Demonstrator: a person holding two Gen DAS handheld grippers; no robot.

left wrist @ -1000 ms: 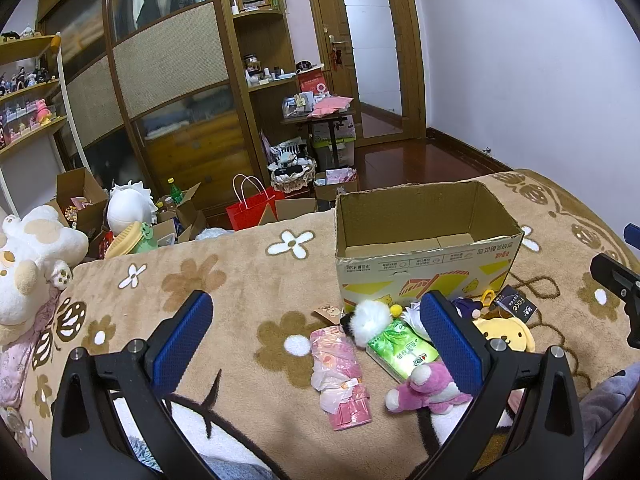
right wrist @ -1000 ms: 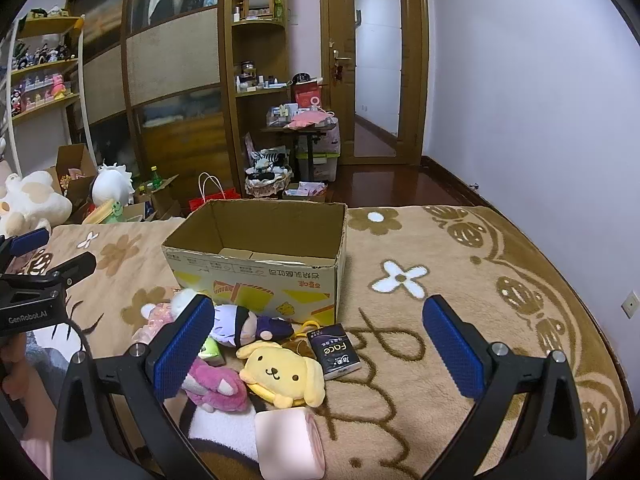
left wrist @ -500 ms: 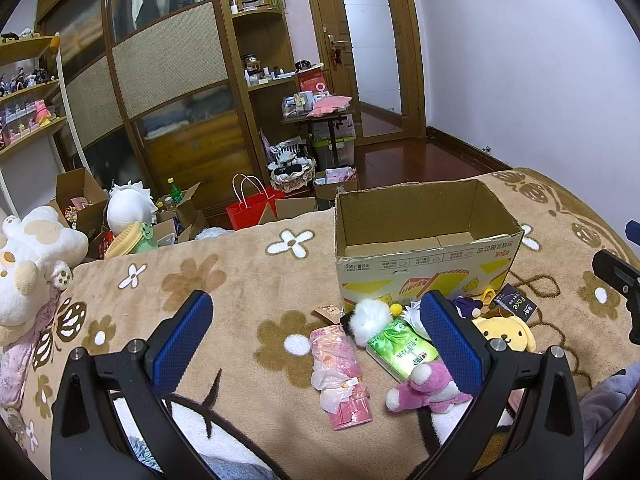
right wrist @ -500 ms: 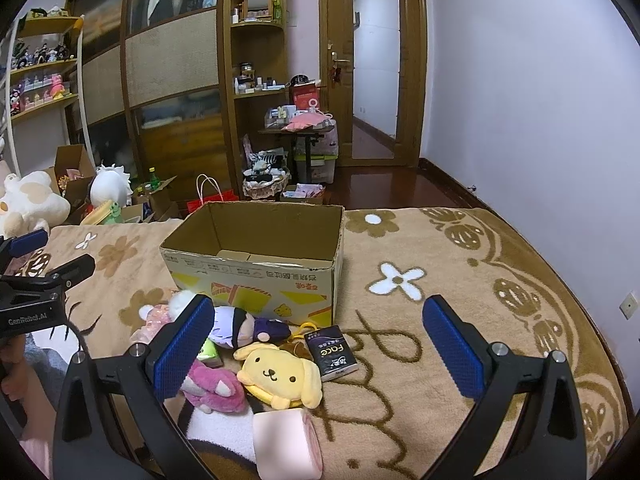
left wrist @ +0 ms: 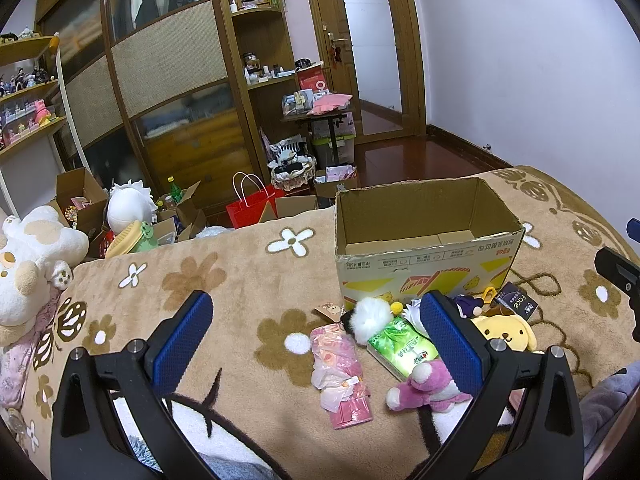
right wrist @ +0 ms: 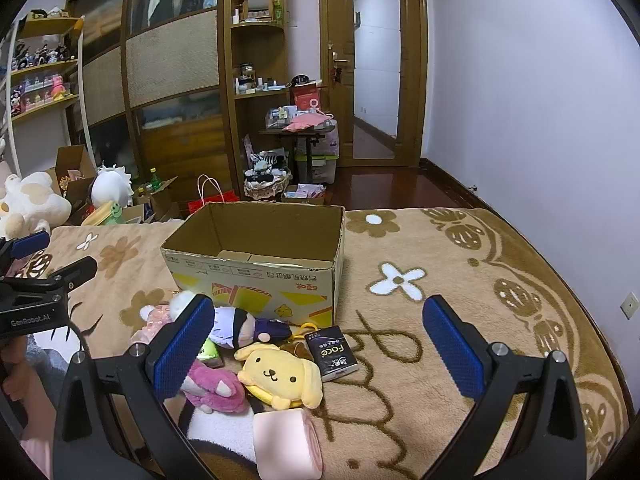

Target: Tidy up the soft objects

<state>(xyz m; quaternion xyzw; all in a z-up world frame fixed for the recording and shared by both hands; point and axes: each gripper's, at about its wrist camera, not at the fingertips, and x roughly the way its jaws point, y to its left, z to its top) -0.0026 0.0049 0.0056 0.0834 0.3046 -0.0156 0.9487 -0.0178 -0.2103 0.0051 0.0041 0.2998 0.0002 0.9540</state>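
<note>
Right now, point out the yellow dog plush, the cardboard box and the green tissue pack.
yellow dog plush (right wrist: 280,374): right wrist view, on its face.
cardboard box (right wrist: 256,280): right wrist view, on the printed front wall.
green tissue pack (left wrist: 402,344): left wrist view, on the top of its wrapper.

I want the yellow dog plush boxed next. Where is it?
In the right wrist view, the yellow dog lies in front of the box, between the pink plush and black pack.
</note>
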